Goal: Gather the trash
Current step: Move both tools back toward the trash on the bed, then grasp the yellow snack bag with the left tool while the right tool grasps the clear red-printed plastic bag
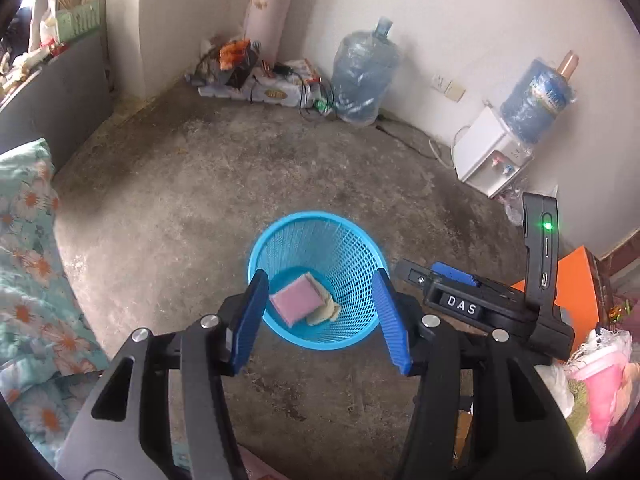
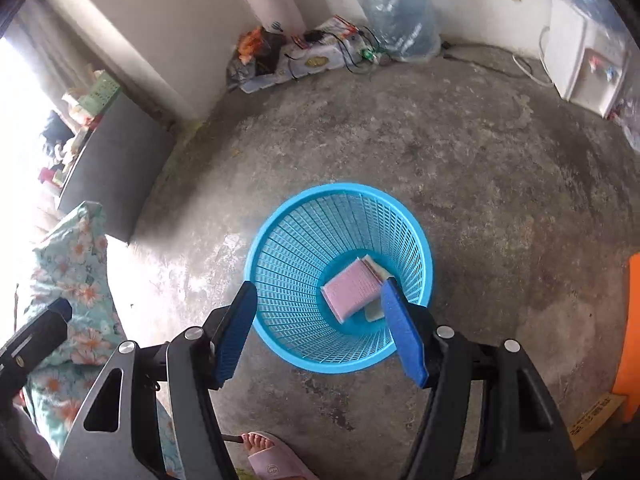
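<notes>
Both grippers hang spread and empty over the blue basket (image 2: 340, 276) — right gripper (image 2: 320, 332) nearer. The pink pad (image 2: 352, 292) lies inside at 12 o'clock, its long axis toward 2 o'clock; left gripper (image 1: 320, 320) alongside.

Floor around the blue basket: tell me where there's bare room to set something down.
Bare concrete floor lies open between the basket and the far wall, and right toward the water dispenser. Crowded: the corner pile by the water jug, the floral bedding at left, the orange box at right.
</notes>
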`<state>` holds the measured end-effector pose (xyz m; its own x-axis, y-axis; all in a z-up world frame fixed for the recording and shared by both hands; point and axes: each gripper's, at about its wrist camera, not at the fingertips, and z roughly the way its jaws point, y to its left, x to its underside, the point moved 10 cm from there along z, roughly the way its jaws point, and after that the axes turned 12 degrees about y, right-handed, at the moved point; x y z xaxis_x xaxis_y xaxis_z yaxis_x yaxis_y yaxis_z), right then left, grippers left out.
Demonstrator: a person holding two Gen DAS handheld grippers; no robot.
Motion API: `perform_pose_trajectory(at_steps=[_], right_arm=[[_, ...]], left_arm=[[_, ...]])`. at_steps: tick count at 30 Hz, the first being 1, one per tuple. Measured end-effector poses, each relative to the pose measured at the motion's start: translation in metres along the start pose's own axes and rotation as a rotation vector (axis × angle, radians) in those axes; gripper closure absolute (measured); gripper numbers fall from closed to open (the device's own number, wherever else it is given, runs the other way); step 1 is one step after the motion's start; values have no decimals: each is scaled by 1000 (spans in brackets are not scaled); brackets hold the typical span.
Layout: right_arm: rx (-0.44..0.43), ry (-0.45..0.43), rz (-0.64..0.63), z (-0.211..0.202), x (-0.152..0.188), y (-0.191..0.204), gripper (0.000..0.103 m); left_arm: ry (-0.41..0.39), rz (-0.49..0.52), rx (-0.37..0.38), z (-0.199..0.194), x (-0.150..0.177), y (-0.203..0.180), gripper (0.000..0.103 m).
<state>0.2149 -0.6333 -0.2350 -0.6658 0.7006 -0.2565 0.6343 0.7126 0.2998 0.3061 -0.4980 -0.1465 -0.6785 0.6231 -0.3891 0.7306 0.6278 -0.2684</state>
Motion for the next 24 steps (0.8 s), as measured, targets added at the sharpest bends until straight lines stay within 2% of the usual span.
perform_pose_trajectory(at_steps=[1, 3, 5, 7, 8, 9, 12, 15, 19, 21, 24], right_arm=[[-18, -28, -49, -22, 4, 18, 39], [-53, -112, -162, -74, 11, 58, 27], [-76, -244, -268, -134, 22, 99, 9], [-101, -381, -358, -190, 36, 135, 6], [-139, -422, -378, -213, 45, 150, 6], [-213, -435, -379, -232, 54, 165, 6], [-491, -369, -332, -264, 81, 200, 6], [-641, -300, -315, -273, 107, 228, 6], [-716, -156, -399, -252, 168, 280, 6], [-732, -57, -450, -232, 208, 303, 6], [-710, 106, -525, -196, 265, 336, 6]], left_arm=[[-45, 12, 15, -28, 4, 0, 53], [-110, 56, 29, -85, 17, 1, 53], [-185, 74, 15, -145, 34, 13, 53], [-253, 52, 2, -204, 55, 33, 53], [-287, 29, -8, -233, 67, 46, 52], [-322, 0, -20, -262, 80, 60, 52], [-420, -93, -97, -340, 129, 105, 52], [-502, -186, -172, -402, 189, 146, 52], [-543, -320, -217, -441, 275, 180, 49], [-551, -387, -220, -443, 316, 192, 47], [-546, -482, -212, -432, 371, 205, 46]])
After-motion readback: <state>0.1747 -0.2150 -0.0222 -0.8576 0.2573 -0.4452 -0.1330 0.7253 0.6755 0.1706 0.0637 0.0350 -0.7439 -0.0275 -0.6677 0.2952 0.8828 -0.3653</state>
